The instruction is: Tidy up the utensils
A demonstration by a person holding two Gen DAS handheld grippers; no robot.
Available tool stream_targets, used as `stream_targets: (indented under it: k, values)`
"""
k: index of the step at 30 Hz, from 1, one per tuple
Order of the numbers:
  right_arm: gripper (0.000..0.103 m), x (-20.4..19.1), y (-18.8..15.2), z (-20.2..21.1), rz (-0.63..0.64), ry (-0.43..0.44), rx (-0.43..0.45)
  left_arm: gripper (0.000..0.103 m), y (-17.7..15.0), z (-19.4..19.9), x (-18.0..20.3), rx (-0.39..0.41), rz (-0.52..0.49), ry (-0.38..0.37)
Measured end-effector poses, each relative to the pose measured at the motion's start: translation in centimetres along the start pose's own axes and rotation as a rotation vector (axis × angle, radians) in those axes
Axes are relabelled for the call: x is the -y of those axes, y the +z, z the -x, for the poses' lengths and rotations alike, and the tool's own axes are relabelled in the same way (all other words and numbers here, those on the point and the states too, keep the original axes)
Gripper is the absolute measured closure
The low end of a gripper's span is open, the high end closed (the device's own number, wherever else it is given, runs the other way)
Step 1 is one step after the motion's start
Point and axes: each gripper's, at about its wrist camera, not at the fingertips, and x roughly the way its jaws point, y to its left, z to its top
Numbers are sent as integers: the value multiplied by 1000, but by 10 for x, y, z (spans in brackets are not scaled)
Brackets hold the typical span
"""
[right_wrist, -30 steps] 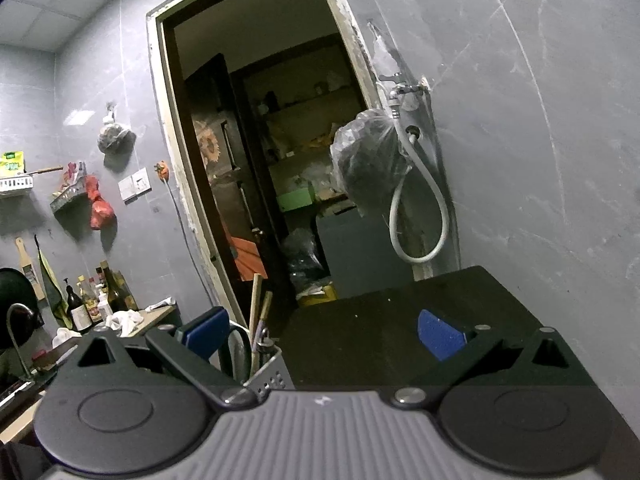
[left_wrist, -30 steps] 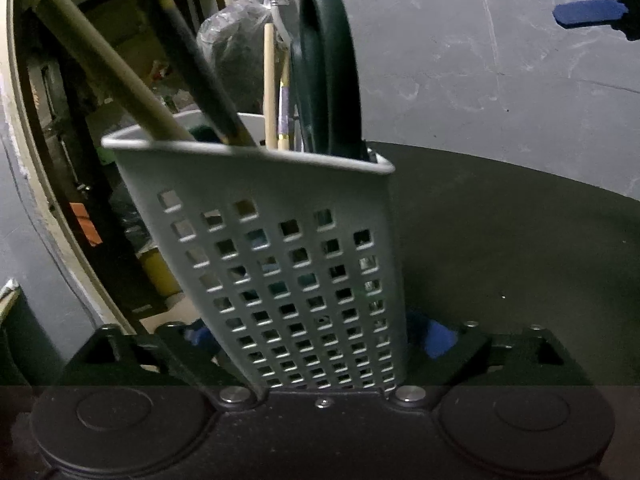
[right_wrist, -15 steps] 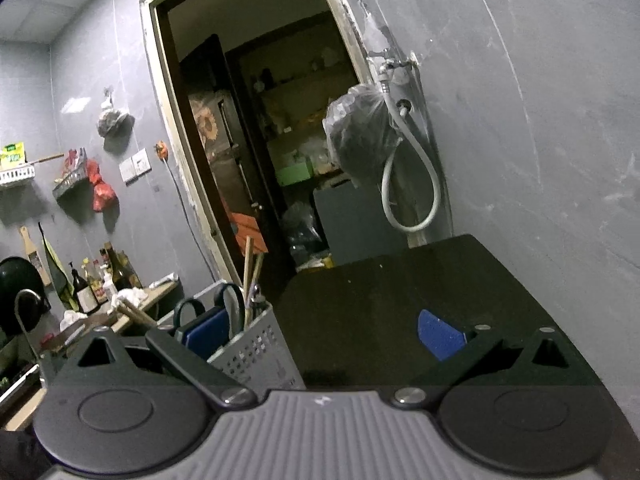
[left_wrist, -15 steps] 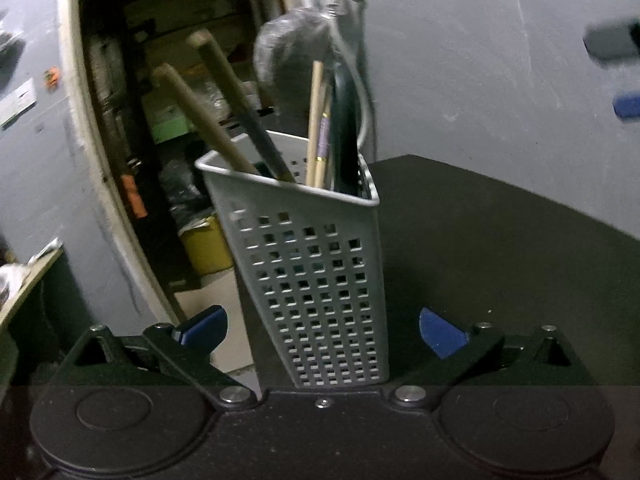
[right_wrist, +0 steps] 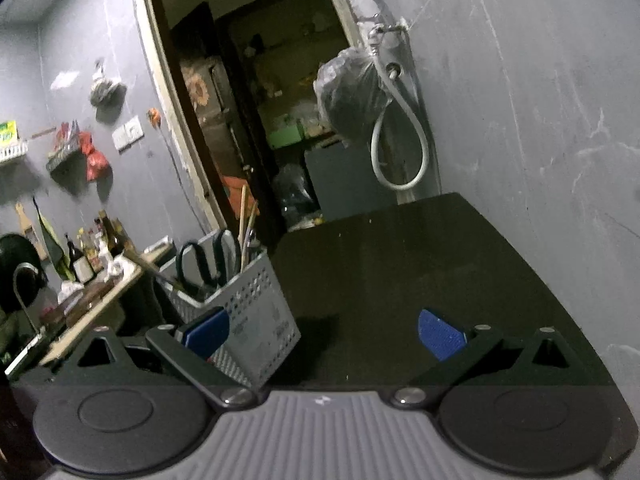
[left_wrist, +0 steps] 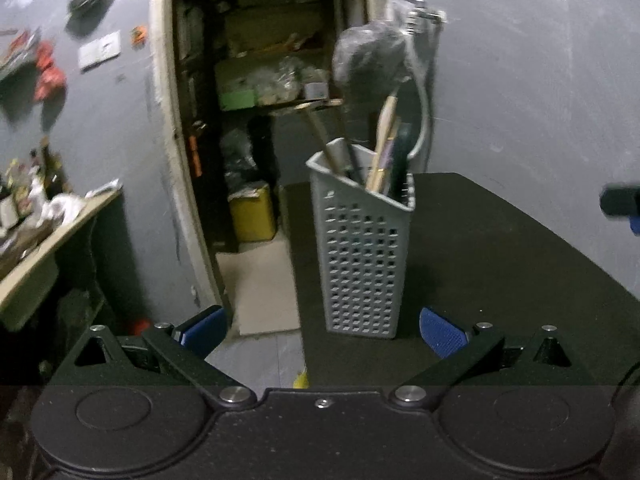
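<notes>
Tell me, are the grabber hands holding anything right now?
No. The left gripper is open, clear of the grey utensil holder. The right gripper is open and empty too.

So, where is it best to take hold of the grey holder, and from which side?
Probably the holder by its two flat perforated side walls, low on the body, coming level from the left gripper's side. It stands upright on the table; utensils crowd the rim.

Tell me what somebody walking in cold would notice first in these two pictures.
First, the grey holed basket standing upright near the left edge of the black table, packed with wooden sticks and scissors. Next, the left claw, wide open and empty, just short of the basket. Behind, a dark doorway opens onto cluttered shelves.
</notes>
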Motion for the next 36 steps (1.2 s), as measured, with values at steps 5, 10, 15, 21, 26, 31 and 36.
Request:
stream_targets:
  k: [5,10,15,21,26,31,36]
  values:
    - [0,-15,-9,9,19,-31,-37,1,-2,19,-17,0,19,2]
    - [0,-44,-22,14,30,-94,-81,1,-1,29,-39,-25,29,-36]
    - [0,-68,-40,17,44,-153,-124,1,-8,37,-61,-44,18,-61]
    - [0,-89,-54,23,34,-193,-170,1,-13,47,-79,-57,34,-91]
    - [0,-103,-61,31,42,-213,-162,1,-15,50,-89,-57,38,-93]
    - [0,-108,-63,38,47,-235,-145,1,-14,49,-89,-50,30,-109]
    - [0,-107,-60,41,40,-253,-140,1,-13,48,-86,-47,21,-128]
